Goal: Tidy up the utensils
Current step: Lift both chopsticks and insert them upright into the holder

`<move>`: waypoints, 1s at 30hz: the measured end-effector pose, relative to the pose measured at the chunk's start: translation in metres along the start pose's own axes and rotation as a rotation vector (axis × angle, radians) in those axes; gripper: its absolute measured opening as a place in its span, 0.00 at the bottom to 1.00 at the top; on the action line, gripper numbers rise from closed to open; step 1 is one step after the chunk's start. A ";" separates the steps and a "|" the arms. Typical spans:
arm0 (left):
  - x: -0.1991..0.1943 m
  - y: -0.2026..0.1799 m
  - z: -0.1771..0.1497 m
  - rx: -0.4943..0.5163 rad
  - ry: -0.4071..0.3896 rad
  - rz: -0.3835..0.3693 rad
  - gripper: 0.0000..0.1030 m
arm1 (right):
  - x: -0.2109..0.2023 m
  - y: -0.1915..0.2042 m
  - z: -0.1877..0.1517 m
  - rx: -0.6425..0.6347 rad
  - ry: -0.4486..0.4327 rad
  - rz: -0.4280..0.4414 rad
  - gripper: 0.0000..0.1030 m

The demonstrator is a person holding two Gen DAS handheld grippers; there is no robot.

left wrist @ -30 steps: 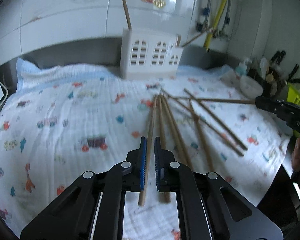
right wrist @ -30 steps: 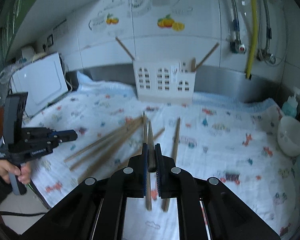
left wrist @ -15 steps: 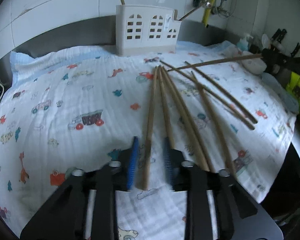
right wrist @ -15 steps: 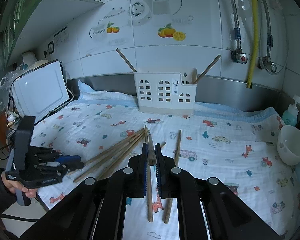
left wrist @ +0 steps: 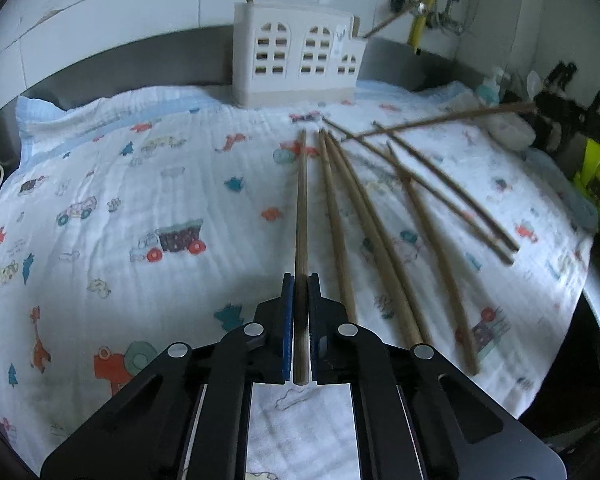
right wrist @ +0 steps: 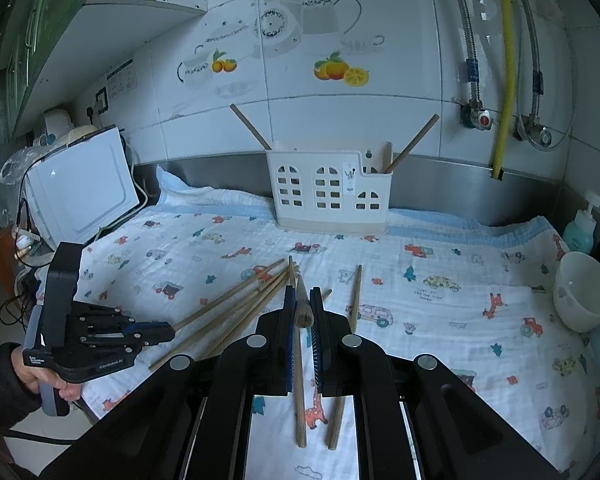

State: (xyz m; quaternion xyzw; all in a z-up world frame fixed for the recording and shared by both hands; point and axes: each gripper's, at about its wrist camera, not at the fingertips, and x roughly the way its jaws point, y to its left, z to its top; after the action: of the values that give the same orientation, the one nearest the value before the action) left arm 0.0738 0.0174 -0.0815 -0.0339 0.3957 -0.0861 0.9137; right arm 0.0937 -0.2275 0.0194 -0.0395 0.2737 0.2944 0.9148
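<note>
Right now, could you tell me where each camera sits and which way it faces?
Left wrist: on the left claw, low over the printed cloth, facing the white holder; its fingers clamp one chopstick, the right claw at right.
Right wrist: on the right claw, higher, facing the same holder; a chopstick between its fingers, the left claw and hand at left.
Shared: holder, cloth, loose chopsticks.

**Kitchen counter under a cartoon-print cloth**

A white cloth (right wrist: pixel 440 264) printed with cars and animals covers the counter. A white bowl (right wrist: pixel 584 292) sits at its right edge, near a teal pump bottle (right wrist: pixel 580 232), possibly soap. A yellow pipe (right wrist: pixel 506 68) runs down the tiled wall (right wrist: pixel 320 20).
</note>
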 end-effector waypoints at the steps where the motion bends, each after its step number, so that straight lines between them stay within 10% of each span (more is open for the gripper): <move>1: -0.005 0.002 0.004 -0.026 -0.018 -0.020 0.05 | -0.001 -0.001 0.003 0.000 -0.005 0.002 0.07; 13: -0.049 0.000 0.065 -0.044 -0.257 -0.049 0.05 | -0.003 -0.001 0.057 -0.028 -0.072 0.030 0.07; 30: -0.060 -0.009 0.137 0.045 -0.280 -0.055 0.05 | -0.002 -0.015 0.150 -0.137 -0.135 -0.049 0.07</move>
State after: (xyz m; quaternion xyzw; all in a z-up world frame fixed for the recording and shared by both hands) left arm 0.1325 0.0191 0.0566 -0.0359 0.2611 -0.1144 0.9578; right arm 0.1720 -0.2059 0.1460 -0.0886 0.1899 0.2921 0.9331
